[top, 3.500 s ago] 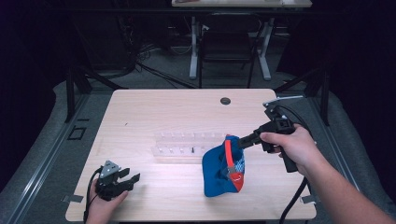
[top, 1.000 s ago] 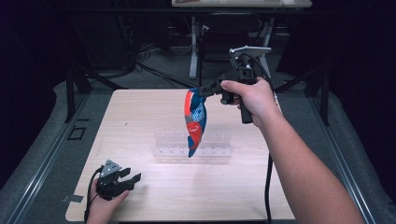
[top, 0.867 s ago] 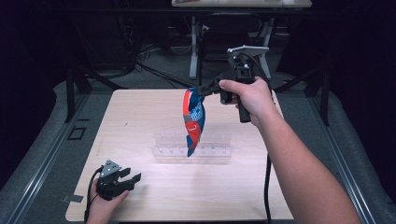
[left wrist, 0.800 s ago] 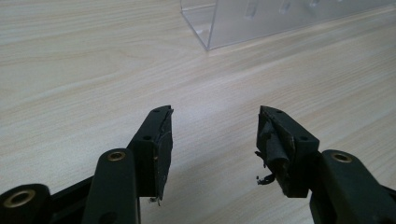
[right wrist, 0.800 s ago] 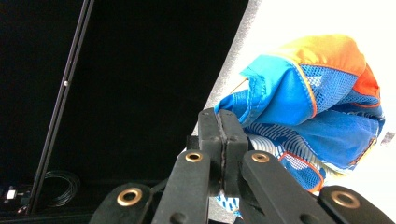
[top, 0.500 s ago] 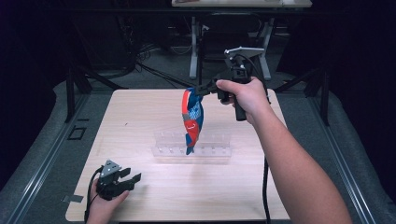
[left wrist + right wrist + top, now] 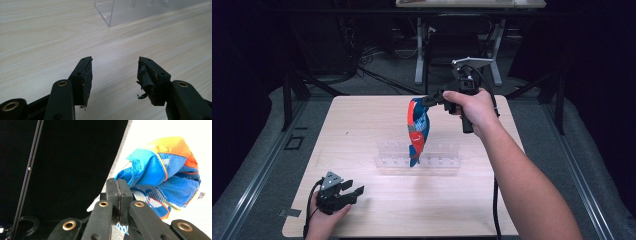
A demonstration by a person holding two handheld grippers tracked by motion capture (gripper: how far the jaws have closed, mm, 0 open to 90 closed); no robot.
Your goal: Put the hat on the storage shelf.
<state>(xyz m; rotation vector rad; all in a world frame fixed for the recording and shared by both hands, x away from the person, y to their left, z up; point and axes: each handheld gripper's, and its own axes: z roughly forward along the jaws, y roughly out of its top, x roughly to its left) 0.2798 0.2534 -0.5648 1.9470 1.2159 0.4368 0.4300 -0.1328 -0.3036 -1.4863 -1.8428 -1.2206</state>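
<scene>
Right gripper [image 7: 428,100] is up in the air over the far half of the surface [image 7: 362,125], its jaws clamped tight on the top edge of a blue-and-orange mesh garment [image 7: 417,130], and the cloth hangs straight down from the jaws in a long, bunched fold. In the right gripper view the two black jaws stand pressed flat together with only a thin seam between them, and the garment [image 7: 165,180] spills out just beyond and to the right of their tips, blue mesh with an orange panel on top and striped trim lower down. The cloth's lowest tip hangs just in front of the clear acrylic rack [image 7: 418,156], a low transparent holder with a row of slots lying across the middle of the surface; whether the tip touches it, can't tell from here.

Over at the near left corner, the left gripper [image 7: 352,192] rests low on the surface in the person's hand, jaws spread wide apart with nothing between them. The left gripper view confirms it: bare pale wood between the two worn pads, and the corner of the clear rack [image 7: 110,15] well ahead of the jaws, slightly to the right. The garment is far off from these jaws, across the surface and above it
</scene>
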